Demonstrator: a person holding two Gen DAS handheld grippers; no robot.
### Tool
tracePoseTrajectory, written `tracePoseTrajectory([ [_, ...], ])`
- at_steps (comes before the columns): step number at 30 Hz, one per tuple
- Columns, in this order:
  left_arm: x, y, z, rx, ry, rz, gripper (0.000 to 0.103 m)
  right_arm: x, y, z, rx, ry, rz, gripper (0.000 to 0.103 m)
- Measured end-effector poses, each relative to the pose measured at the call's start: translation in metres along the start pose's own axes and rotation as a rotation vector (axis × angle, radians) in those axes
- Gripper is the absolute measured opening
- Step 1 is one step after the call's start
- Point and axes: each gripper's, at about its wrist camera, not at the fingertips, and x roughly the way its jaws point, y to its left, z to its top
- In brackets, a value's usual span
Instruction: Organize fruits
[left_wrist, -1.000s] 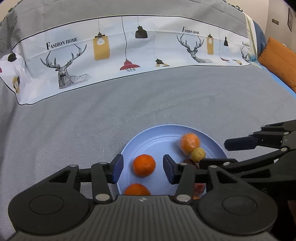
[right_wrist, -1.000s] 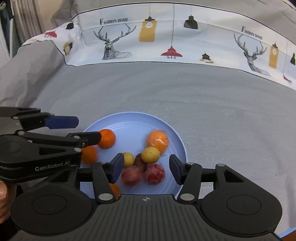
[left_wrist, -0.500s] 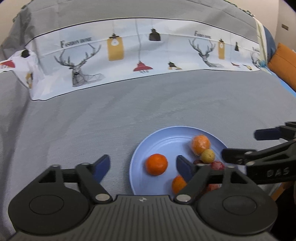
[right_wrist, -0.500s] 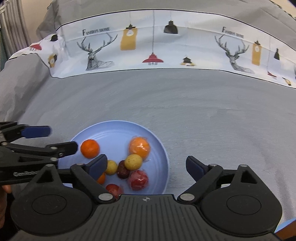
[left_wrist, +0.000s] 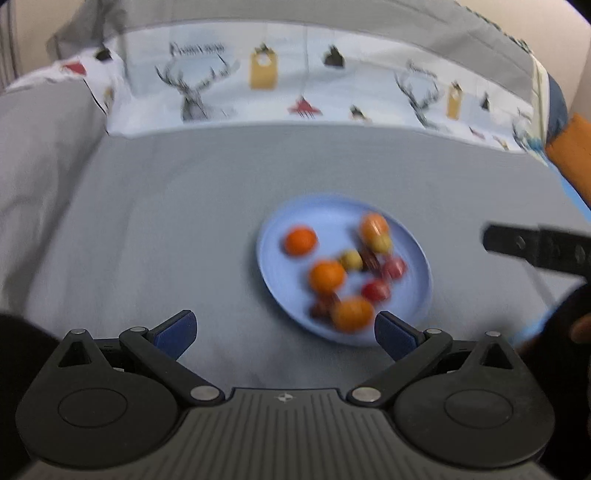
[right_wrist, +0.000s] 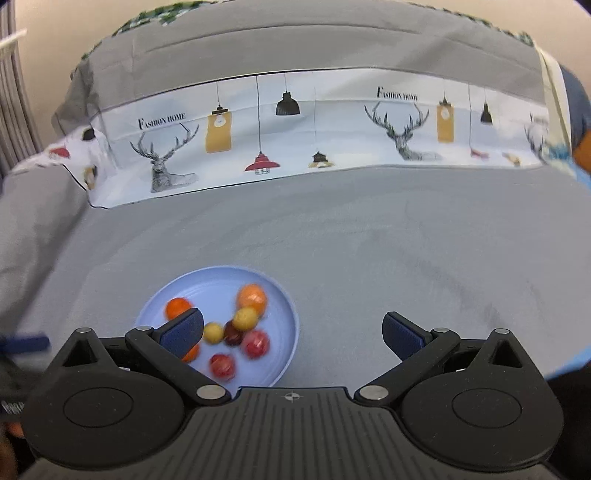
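- Both tongs, our left gripper (left_wrist: 284, 328) and right gripper (right_wrist: 293, 330), are hanging spread wide with nothing between them, jaws having just been opening.
- Fruits (left_wrist: 327, 276) are all sitting on the blue plate (left_wrist: 421, 295), on the grey bedspread (right_wrist: 369, 240).
- We're looking pretty much done; next is probably just backing off.

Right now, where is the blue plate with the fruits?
In the right wrist view the blue plate lies low and left of centre on the grey bedcover, partly behind the open right gripper's left finger.
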Motion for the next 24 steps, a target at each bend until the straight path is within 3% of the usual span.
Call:
tracePoseTrajectory([
  [2, 0.001, -0.004, -0.004, 0.022, 0.01, -0.029, 0.102, -0.002, 0.0, -0.008, 0.012, 0.019, 0.01, 0.102],
  [4, 0.003, -0.005, -0.004, 0.042, -0.008, -0.009, 0.102, 0.002, 0.004, -0.014, -0.018, 0.02, 0.009, 0.102],
  [8, 0.017, 0.006, -0.002, 0.003, -0.012, 0.012, 0.102, 0.03, 0.014, -0.024, -0.095, 0.039, -0.026, 0.102],
  [11, 0.027, 0.016, -0.004, -0.013, -0.027, 0.027, 0.102, 0.046, 0.009, -0.027, -0.065, 0.07, -0.037, 0.102],
  [18, 0.043, 0.034, 0.003, -0.078, -0.013, 0.022, 0.102, 0.059, 0.007, -0.031, -0.054, 0.046, -0.027, 0.102],
  [24, 0.051, 0.032, 0.006, -0.066, -0.007, 0.032, 0.102, 0.067, 0.014, -0.035, -0.071, 0.031, -0.006, 0.102],
])
